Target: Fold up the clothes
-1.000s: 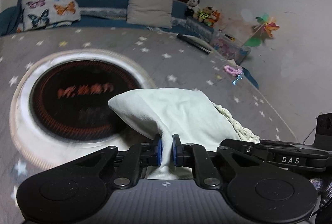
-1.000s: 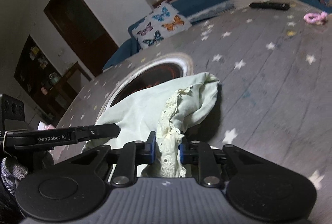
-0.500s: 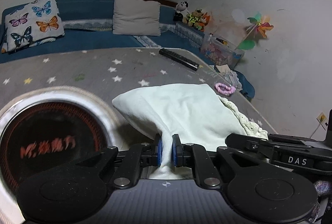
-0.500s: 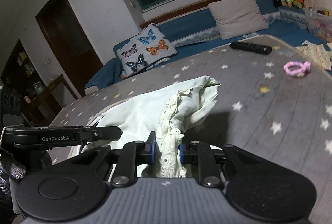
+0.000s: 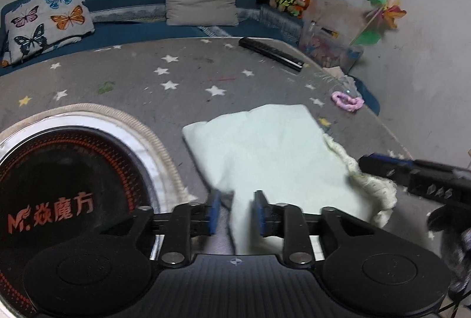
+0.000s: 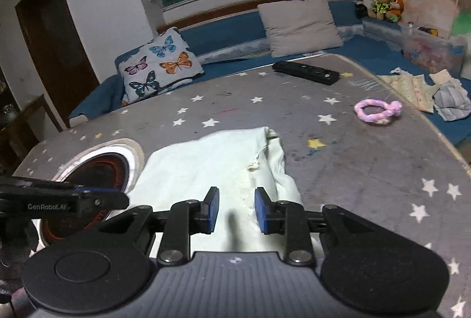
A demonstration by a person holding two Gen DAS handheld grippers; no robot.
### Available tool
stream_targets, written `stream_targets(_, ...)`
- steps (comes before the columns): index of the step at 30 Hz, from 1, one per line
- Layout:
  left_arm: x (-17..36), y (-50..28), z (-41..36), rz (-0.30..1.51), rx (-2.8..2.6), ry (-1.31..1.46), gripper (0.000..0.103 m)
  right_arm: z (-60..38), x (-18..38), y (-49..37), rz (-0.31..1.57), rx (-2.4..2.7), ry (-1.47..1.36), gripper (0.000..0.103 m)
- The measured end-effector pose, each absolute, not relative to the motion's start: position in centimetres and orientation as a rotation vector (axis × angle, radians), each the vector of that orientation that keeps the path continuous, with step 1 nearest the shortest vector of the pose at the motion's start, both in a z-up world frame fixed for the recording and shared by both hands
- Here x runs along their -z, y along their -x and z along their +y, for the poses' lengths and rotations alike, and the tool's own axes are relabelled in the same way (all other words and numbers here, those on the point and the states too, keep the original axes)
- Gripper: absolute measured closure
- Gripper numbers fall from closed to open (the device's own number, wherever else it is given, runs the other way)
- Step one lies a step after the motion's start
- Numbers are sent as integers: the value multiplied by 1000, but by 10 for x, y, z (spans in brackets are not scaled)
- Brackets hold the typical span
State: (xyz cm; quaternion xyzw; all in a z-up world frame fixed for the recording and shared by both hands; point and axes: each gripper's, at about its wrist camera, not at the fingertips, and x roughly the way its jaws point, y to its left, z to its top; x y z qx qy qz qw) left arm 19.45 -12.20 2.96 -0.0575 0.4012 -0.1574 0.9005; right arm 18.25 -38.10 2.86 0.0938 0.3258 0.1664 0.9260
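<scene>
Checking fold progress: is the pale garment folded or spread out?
Folded: the pale garment lies doubled flat on the table, lace edge tucked along its side.

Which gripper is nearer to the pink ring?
Right. The right gripper is over the cloth's lace edge, on the pink ring's side; the left gripper is beside it, farther away.

Pale mint garment, folded, lace-trimmed edge at its right, flat on the star-patterned grey surface.
</scene>
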Motion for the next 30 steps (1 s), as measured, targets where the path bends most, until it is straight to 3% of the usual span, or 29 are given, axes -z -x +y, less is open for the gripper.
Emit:
stream_targets(11, -12, -183, -137, 878, 356, 37, 53, -375, -9, -172, 709, -330, -96, 76)
stream_targets(30, -13, -163, -143, 877, 350, -47, 39, -394, -3, -156, 718, -287, -160, 75)
